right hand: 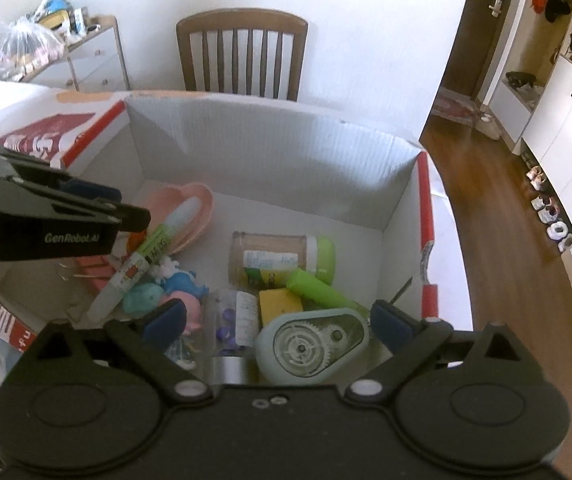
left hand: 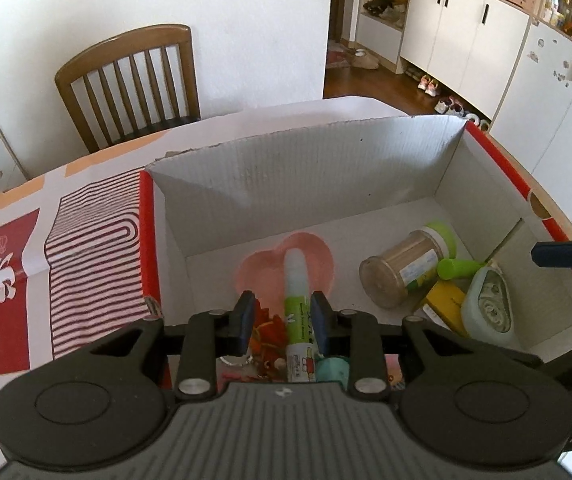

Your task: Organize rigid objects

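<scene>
A white cardboard box point(left hand: 326, 168) with red edges holds the objects. My left gripper point(left hand: 282, 322) is open above its near left part; a green and white marker point(left hand: 297, 300) lies between its fingers, its tip on a pink heart-shaped dish point(left hand: 318, 258). I cannot tell if a finger touches it. The marker point(right hand: 142, 256) and dish point(right hand: 202, 204) show in the right wrist view, below the left gripper point(right hand: 86, 204). My right gripper point(right hand: 278, 320) is open and empty above a mint correction-tape dispenser point(right hand: 314, 344). A jar with a green lid point(right hand: 282, 258) lies on its side.
The box also holds a green tube point(right hand: 318, 286), a yellow block point(right hand: 280, 300), small pink, blue and teal toys point(right hand: 182, 288) and a clear case point(right hand: 234, 316). The box stands on a table with a red and white cloth point(left hand: 86, 240). A wooden chair point(left hand: 134, 76) stands behind.
</scene>
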`<control>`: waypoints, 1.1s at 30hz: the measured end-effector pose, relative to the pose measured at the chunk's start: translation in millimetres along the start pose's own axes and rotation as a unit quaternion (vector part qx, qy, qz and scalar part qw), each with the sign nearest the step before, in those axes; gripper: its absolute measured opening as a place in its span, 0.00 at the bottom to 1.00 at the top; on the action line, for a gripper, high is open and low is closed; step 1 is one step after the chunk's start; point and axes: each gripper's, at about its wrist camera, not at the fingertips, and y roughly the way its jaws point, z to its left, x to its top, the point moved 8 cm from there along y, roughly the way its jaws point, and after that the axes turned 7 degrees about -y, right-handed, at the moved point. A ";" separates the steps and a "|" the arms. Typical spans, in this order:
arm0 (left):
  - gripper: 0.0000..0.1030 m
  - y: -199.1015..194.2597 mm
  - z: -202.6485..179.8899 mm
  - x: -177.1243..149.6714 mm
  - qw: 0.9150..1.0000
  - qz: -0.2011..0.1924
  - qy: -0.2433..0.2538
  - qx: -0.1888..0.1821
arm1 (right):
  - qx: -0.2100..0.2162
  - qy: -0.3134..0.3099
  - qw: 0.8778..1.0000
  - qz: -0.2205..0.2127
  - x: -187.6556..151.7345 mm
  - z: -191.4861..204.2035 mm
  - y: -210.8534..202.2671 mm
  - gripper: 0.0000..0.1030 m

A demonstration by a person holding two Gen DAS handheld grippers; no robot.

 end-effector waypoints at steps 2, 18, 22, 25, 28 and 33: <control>0.31 -3.7 0.2 -0.7 1.000 -0.002 -0.007 -0.003 | -0.001 0.006 1.000 -0.008 -0.4 -1.9 -5.4 0.96; 0.44 -53.0 -3.0 -8.2 0.998 -0.053 -0.011 -0.013 | 0.015 0.051 0.994 -0.091 8.8 -14.3 -59.7 0.98; 0.71 -72.3 -2.6 -9.7 0.996 -0.086 -0.014 -0.013 | 0.021 0.050 0.992 -0.112 9.2 -11.7 -75.1 0.99; 0.71 -84.6 -4.1 -11.6 0.995 -0.094 -0.014 -0.016 | 0.024 0.049 0.990 -0.130 9.4 -9.0 -87.3 1.00; 0.71 -96.5 -6.1 -14.3 0.994 -0.102 -0.018 -0.023 | 0.028 0.051 0.988 -0.146 9.1 -8.4 -99.3 1.00; 0.78 -115.5 -10.6 -20.1 0.992 -0.116 -0.022 -0.036 | 0.033 0.051 0.984 -0.166 4.9 -5.2 -115.1 1.00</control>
